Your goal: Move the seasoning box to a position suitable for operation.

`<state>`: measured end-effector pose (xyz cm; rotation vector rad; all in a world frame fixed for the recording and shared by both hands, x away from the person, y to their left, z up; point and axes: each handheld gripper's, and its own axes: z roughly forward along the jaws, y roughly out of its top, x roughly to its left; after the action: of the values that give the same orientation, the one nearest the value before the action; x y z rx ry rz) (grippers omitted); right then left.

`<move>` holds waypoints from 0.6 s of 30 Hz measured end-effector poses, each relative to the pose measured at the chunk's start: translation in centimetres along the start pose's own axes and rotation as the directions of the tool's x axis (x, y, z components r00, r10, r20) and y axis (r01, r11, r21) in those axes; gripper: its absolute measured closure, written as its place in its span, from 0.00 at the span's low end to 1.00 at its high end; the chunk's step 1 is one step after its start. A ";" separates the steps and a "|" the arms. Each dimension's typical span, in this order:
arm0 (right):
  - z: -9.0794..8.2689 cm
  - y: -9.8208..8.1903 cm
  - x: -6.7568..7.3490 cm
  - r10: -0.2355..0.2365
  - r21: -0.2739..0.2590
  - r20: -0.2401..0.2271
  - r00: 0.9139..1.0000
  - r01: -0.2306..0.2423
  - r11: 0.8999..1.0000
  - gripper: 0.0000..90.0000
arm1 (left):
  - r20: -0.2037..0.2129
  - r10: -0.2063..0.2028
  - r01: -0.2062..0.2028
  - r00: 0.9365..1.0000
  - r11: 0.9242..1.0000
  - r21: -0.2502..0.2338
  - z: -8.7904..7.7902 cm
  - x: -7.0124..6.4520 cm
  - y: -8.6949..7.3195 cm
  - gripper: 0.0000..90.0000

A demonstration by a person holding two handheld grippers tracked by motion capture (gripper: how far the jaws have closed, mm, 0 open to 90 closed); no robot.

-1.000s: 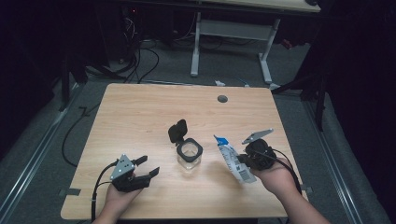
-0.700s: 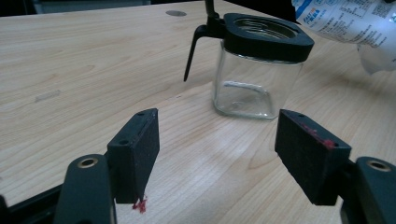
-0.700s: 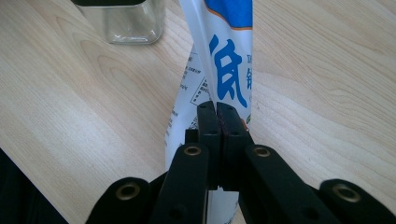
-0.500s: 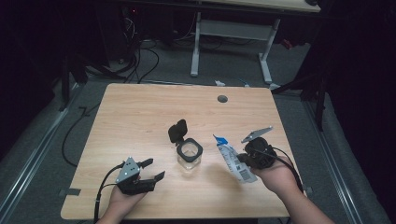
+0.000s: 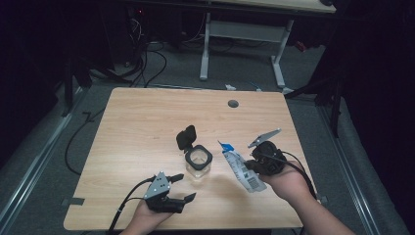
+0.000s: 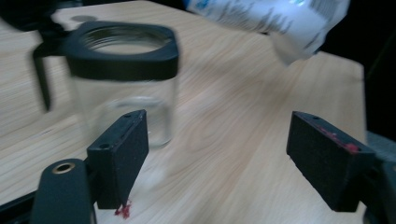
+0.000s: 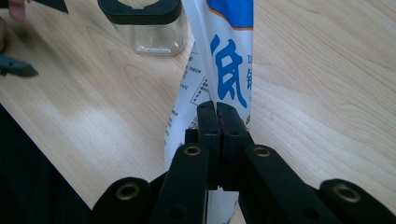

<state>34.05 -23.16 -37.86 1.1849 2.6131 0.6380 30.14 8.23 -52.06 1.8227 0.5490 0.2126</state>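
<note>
Right tongs (image 7: 217, 109) clamped on white-and-blue pouch (image 5: 239, 167), long axis toward glass jar (image 5: 198, 164); left tongs (image 5: 183, 187) apart, just opened, empty.

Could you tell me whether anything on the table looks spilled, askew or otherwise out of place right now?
Nothing looks spilled or damaged. The clear jar stands upright with its black flip lid swung open. The right gripper pinches the white and blue pouch, held tilted near the jar. The left gripper, open, holds nothing.

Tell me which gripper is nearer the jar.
Left. The left gripper sits open just below the jar, apart from it. The right gripper holds the packet farther off.
</note>
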 end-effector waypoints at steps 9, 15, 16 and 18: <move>-0.4 0.9 0.5 -0.008 -0.010 -0.006 1.000 0.008 1.000 1.00 | 0.051 0.027 -0.029 0.998 0.999 0.031 5.0 -2.3 1.0 0.19; -0.6 1.4 1.1 -0.021 -0.025 -0.011 1.000 0.021 0.999 1.00 | 0.068 0.042 -0.045 0.997 0.998 0.051 7.3 -3.1 1.4 0.19; -0.7 1.5 1.2 -0.023 -0.026 -0.011 1.000 0.023 0.999 1.00 | 0.071 0.042 -0.046 0.997 0.997 0.054 7.4 -3.2 1.5 0.19; -0.7 1.6 1.5 -0.028 -0.030 -0.014 1.000 0.027 0.999 1.00 | 0.067 0.047 -0.050 0.997 0.998 0.046 7.7 -3.4 1.5 0.20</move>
<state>33.90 -21.33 -36.56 1.1382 2.6177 0.6797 30.77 -0.27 -52.69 1.8838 0.4672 0.1730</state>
